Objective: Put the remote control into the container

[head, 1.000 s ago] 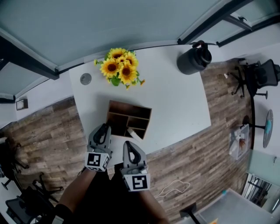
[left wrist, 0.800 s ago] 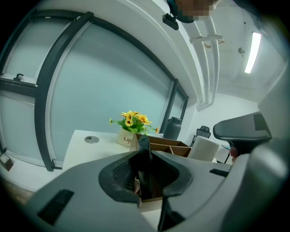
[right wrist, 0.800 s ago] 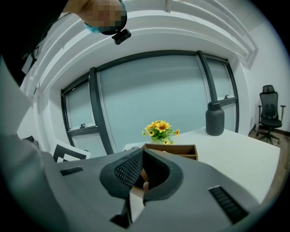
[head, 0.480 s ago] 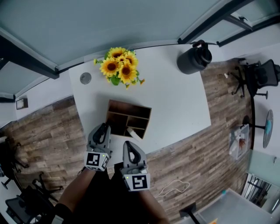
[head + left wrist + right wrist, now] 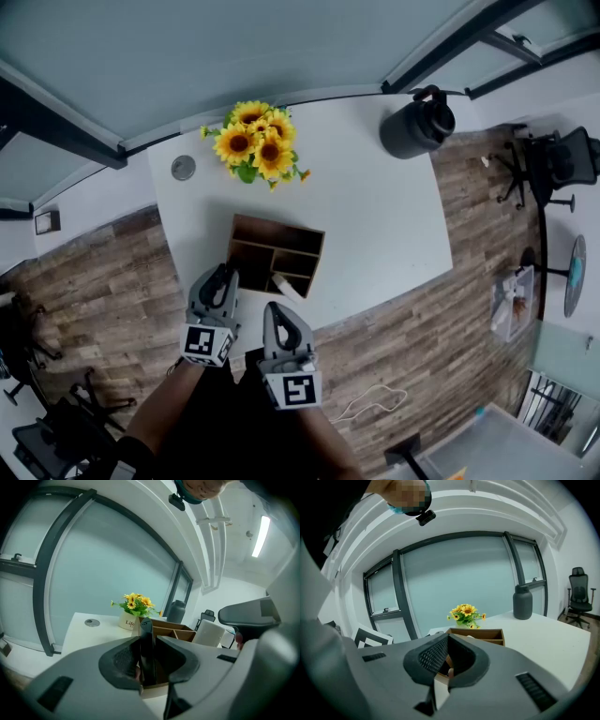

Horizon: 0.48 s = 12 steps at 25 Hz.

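**Scene from the head view and both gripper views.** A glazed wall (image 5: 234,47) with dark frames is running along the far side, and a wood-plank floor (image 5: 450,328) is surrounding a white table (image 5: 375,216). An office chair (image 5: 562,159) is standing well apart, at the right. On the table, an open-topped brown wooden container (image 5: 281,232), divided into compartments, is sitting near the front edge. A dark grey jug (image 5: 415,127) is standing at the far right corner, well apart from the container. A pot of sunflowers (image 5: 255,142) is standing just behind the container.

The left gripper (image 5: 225,274) is hanging just beside the container's near left corner. Its jaws are clamping a slim dark remote control (image 5: 146,653), which is standing upright between the pads. In the left gripper view, the remote's top is overlapping the container's near wall. The right gripper (image 5: 274,309) is hanging just beside the left one, in front of the container. Its jaws are resting together with nothing between them. A white object (image 5: 287,287) is occupying the container's near right corner; whether it is lying fully inside is unclear. A small round grommet (image 5: 184,168) is sitting in the tabletop at the far left.
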Each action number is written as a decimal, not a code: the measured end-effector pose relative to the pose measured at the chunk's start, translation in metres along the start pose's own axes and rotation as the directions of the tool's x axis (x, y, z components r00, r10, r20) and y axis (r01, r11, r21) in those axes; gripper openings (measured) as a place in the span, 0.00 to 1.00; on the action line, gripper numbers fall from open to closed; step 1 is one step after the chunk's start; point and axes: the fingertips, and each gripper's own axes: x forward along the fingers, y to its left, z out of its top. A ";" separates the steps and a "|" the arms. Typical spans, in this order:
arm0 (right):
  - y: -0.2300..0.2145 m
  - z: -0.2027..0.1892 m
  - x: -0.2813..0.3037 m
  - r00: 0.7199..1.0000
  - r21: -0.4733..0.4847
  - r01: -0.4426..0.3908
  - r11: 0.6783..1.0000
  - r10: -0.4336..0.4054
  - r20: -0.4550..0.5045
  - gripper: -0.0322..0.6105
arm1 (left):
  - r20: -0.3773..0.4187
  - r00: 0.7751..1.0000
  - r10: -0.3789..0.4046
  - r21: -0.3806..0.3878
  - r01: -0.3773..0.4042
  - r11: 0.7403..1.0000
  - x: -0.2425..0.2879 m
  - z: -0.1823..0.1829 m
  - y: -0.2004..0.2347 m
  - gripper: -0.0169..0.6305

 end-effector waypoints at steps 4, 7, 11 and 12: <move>-0.001 0.001 0.000 1.000 -0.001 0.001 1.000 -0.001 -0.001 0.06 | -0.001 1.000 0.002 0.001 -0.002 1.000 -0.001 0.001 -0.001 0.16; -0.001 0.002 0.000 1.000 0.004 0.004 1.000 -0.004 0.003 0.06 | 0.004 1.000 0.005 -0.001 -0.005 1.000 0.000 0.004 0.000 0.16; -0.001 0.001 0.001 1.000 0.001 0.005 1.000 -0.005 0.005 0.06 | 0.002 1.000 -0.001 0.000 0.001 1.000 0.000 0.004 0.001 0.17; -0.001 0.000 0.001 1.000 0.001 0.005 1.000 -0.005 0.004 0.06 | 0.002 1.000 -0.005 0.001 0.005 1.000 -0.001 0.004 0.000 0.18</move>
